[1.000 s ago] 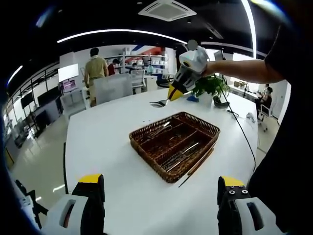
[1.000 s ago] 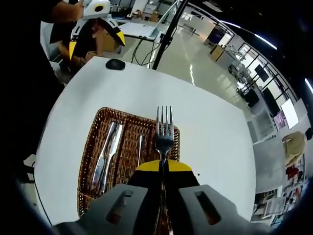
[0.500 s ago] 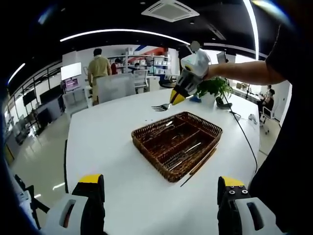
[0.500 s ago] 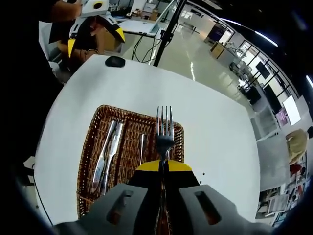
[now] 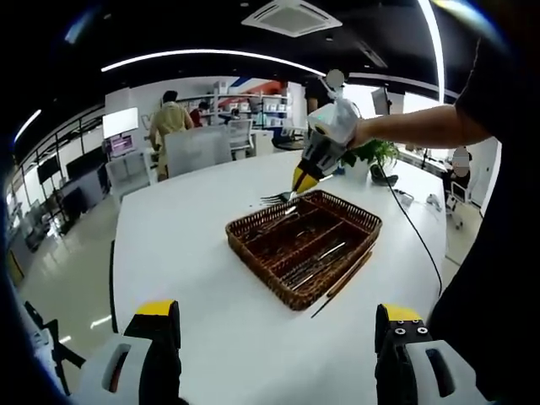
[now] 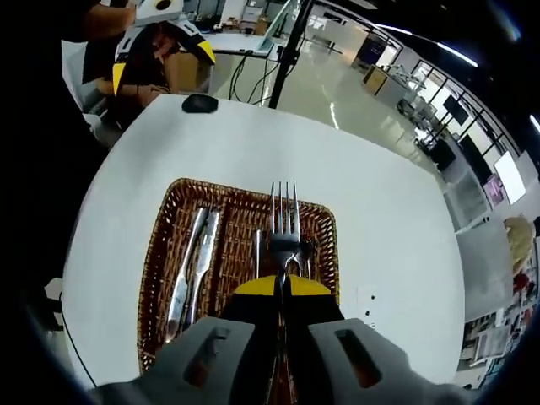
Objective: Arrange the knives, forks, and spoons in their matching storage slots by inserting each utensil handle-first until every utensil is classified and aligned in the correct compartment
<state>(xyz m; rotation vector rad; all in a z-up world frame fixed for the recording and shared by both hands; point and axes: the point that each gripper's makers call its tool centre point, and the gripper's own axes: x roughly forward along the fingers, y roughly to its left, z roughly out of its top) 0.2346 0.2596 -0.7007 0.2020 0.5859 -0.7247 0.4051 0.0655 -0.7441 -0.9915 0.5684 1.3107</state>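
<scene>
**Fork held over the far end of the basket**

While I look along my left gripper [image 5: 274, 354], its yellow-tipped jaws stand wide apart with nothing between them, low over the round white table [image 5: 177, 245]. Beyond them sits the brown woven wicker basket with slotted compartments [image 5: 253, 232], well apart from this gripper. At the basket's far rim I see my right gripper [image 5: 305, 179], reaching in from the right and clamped on the silver metal fork [image 5: 274, 199], whose tines hang just past that rim.

From the right gripper view, my right gripper [image 6: 282, 285] has its jaws pressed together on the fork [image 6: 284, 228], tines pointing away from me over the basket [image 6: 160, 253]. Left of the fork, two silver metal knives [image 6: 192, 270] lie side by side in the basket's left compartment. Another utensil lies beneath the fork; I cannot tell which kind. Beyond the basket, a small black oval object [image 6: 200, 103] rests on the table [image 6: 380, 219], and the left gripper [image 6: 160, 38] hangs open past the table's edge.
</scene>
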